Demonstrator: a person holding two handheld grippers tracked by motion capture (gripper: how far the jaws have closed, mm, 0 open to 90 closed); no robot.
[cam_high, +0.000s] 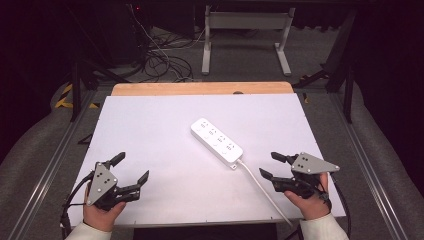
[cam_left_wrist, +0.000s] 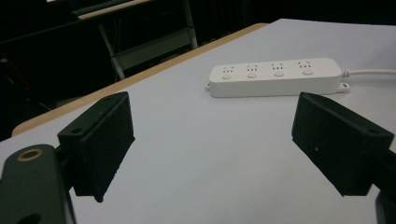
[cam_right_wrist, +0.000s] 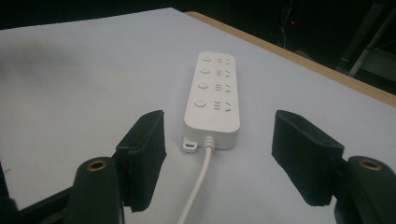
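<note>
A white power strip (cam_high: 217, 141) lies flat and slantwise near the middle of the white table top (cam_high: 160, 125), its white cable (cam_high: 262, 191) running to the front edge. My left gripper (cam_high: 134, 168) rests at the front left, jaws wide apart with nothing between them; ahead of it lies the power strip (cam_left_wrist: 275, 76). My right gripper (cam_high: 272, 164) sits at the front right, open and empty, pointing at the cable end of the power strip (cam_right_wrist: 212, 98). The cable (cam_right_wrist: 198, 186) passes between its jaws lower down on the table.
A wooden strip (cam_high: 200, 88) borders the table's far edge. Beyond it stand a grey metal frame (cam_high: 245, 35) and tangled cables (cam_high: 160, 60) on the floor. Metal rails (cam_high: 55, 155) run along both sides of the table.
</note>
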